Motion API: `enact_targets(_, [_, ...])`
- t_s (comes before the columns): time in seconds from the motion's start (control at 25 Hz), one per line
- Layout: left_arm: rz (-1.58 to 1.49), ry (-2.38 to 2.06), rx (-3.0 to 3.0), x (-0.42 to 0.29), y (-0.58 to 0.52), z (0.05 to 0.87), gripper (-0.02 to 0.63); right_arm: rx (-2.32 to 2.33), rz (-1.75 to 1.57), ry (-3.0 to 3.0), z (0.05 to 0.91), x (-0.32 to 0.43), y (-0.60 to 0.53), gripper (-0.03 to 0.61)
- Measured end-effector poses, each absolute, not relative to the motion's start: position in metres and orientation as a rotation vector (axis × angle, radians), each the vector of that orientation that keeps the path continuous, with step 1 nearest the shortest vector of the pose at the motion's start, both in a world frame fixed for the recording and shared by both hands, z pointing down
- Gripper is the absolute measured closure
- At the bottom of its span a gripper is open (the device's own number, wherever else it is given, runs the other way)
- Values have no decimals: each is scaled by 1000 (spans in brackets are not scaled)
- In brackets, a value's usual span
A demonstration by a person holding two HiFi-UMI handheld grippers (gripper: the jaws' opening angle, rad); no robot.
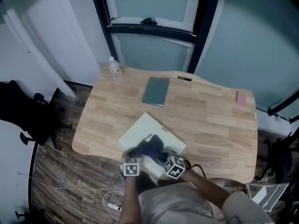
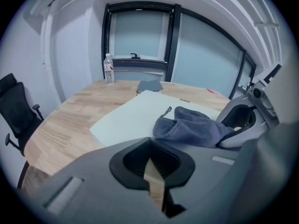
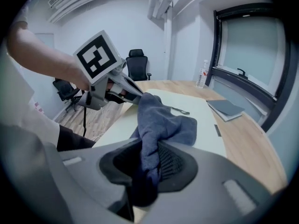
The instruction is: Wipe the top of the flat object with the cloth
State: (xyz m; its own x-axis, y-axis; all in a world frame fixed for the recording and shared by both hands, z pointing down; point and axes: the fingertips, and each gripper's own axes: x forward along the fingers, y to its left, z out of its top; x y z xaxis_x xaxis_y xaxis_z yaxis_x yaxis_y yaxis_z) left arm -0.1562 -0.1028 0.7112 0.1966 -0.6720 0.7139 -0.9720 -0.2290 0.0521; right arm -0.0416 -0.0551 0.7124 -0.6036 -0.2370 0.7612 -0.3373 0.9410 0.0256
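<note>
The right gripper [image 3: 149, 158] has its jaws pressed on the dark blue cloth [image 3: 161, 120], and the cloth hangs out from between them onto the white flat board [image 1: 139, 130]. The left gripper [image 2: 152, 164] is just beside the cloth, with its jaws pressed together and nothing between them. The board lies at the near edge of the wooden table [image 1: 210, 120]. Farther on the table are a grey notebook [image 1: 156, 91] and a water bottle [image 1: 115, 69].

Near corner of board [image 1: 140, 129] hidden under cloth [image 1: 153, 147]; bottle [image 1: 115, 69] label too small to read.
</note>
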Motion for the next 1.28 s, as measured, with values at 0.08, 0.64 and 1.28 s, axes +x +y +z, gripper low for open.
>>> enact_targets(0.08, [796,-1538,1967,-157,-102,711,606,401,146,-2240,712,-32,-47,479])
enact_targets(0.64, [810,-1577,1933,-158,-101,714,606,361,135,-2202,711,15,-11,479])
enact_targets(1.28, [768,-1633,1882,-156,-99,716,606,63,24,-2160,712,-11,37,477])
